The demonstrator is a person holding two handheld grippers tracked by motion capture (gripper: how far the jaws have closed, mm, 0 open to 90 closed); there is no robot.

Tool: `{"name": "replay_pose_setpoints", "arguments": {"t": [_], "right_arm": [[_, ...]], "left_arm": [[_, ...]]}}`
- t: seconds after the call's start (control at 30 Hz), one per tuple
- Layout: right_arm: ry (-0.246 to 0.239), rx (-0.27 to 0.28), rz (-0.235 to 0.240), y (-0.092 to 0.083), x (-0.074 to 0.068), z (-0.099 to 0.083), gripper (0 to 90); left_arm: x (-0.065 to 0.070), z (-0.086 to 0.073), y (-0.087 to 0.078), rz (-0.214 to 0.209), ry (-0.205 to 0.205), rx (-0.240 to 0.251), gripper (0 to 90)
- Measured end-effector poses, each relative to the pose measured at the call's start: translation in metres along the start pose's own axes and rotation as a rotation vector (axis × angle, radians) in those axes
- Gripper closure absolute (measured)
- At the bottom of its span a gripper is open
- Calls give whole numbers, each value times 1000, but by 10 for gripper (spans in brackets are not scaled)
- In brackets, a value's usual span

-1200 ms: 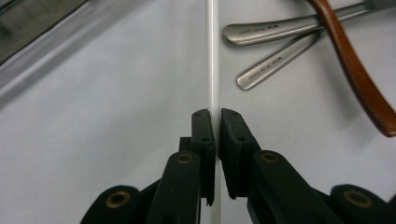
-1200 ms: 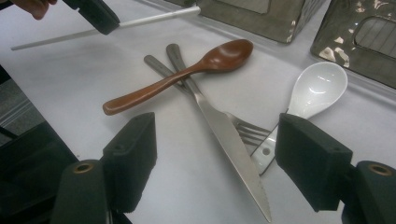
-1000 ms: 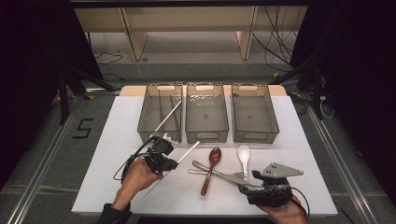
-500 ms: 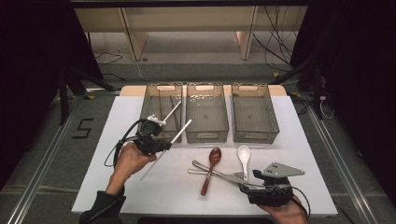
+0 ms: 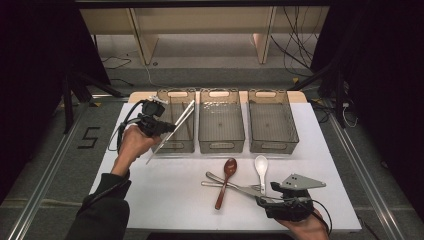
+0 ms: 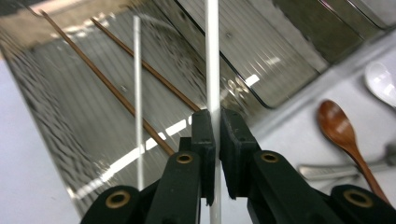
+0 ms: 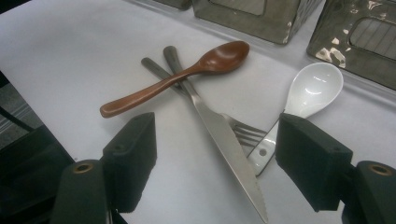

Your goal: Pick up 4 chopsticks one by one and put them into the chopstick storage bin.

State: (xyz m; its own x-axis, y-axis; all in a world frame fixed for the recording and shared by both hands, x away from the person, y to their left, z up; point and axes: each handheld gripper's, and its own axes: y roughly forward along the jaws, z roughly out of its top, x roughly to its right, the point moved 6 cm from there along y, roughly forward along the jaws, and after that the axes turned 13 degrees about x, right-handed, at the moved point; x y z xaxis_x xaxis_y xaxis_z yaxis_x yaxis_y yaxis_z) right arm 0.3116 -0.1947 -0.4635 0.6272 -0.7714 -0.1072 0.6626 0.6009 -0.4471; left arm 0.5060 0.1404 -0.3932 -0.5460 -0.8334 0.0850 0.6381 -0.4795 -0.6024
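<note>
Left gripper (image 5: 172, 129) clamped on a white chopstick (image 6: 212, 70), held over the leftmost clear bin (image 5: 186, 146). Inside the bin, beyond the jaws: a second white chopstick (image 6: 137, 93) and two brown chopsticks (image 6: 100, 79). Right gripper (image 7: 215, 158) wide open, empty, low over table knife (image 7: 219, 135), fork (image 7: 245, 133), wooden spoon (image 7: 187, 72), white ceramic spoon (image 7: 308, 91).

White chopstick (image 6: 212, 70) clamped, brown chopsticks (image 6: 116, 93) below

The white surface (image 5: 150, 200) carries three clear bins (image 5: 221, 122) in a row; nearer lie a wooden spoon (image 5: 226, 180), a white spoon (image 5: 261, 170), a knife (image 7: 219, 135) and a fork (image 7: 245, 133).
</note>
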Motion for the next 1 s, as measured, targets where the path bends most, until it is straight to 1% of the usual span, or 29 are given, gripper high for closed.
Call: {"name": "replay_pose_setpoints", "arguments": {"t": [0.03, 0.2, 0.27, 0.37, 0.4, 0.47, 0.5, 0.53, 0.6, 0.7, 0.77, 0.83, 0.93, 1.0], "right_arm": [[-1, 0, 1, 0, 0, 0, 301], [2, 0, 1, 0, 0, 0, 301], [3, 0, 1, 0, 0, -1, 301], [4, -1, 4, 0, 1, -1, 301], [4, 1, 4, 1, 1, -1, 301], [3, -3, 5, 1, 1, -1, 301], [4, -3, 5, 1, 1, -1, 301], [5, -2, 4, 1, 1, -1, 301], [6, -3, 4, 1, 2, -1, 301], [6, -3, 5, 1, 2, -1, 301], [6, -3, 7, 1, 2, -1, 301], [6, -4, 7, 1, 2, -2, 301], [6, -4, 8, 1, 2, -2, 301], [6, -4, 8, 1, 2, -2, 300]], "left_arm": [[-3, 3, 2, 7, 7, -1, 842], [-18, 18, 12, 38, 7, 15, 842], [-24, 22, 17, 50, 13, 8, 842], [-35, 28, 24, 72, 5, 15, 841], [-38, 30, 26, 81, 0, 19, 842], [-43, 33, 29, 89, 3, 13, 842], [-44, 34, 31, 94, 2, 18, 841], [-46, 36, 33, 94, 2, 20, 842], [-49, 37, 37, 102, -6, 24, 841], [-53, 39, 41, 106, -3, 20, 841], [-56, 40, 45, 113, -13, 28, 842], [-58, 38, 49, 110, -23, 29, 841], [-61, 35, 55, 112, -22, 15, 841], [-62, 33, 58, 114, -25, 15, 841]]}}
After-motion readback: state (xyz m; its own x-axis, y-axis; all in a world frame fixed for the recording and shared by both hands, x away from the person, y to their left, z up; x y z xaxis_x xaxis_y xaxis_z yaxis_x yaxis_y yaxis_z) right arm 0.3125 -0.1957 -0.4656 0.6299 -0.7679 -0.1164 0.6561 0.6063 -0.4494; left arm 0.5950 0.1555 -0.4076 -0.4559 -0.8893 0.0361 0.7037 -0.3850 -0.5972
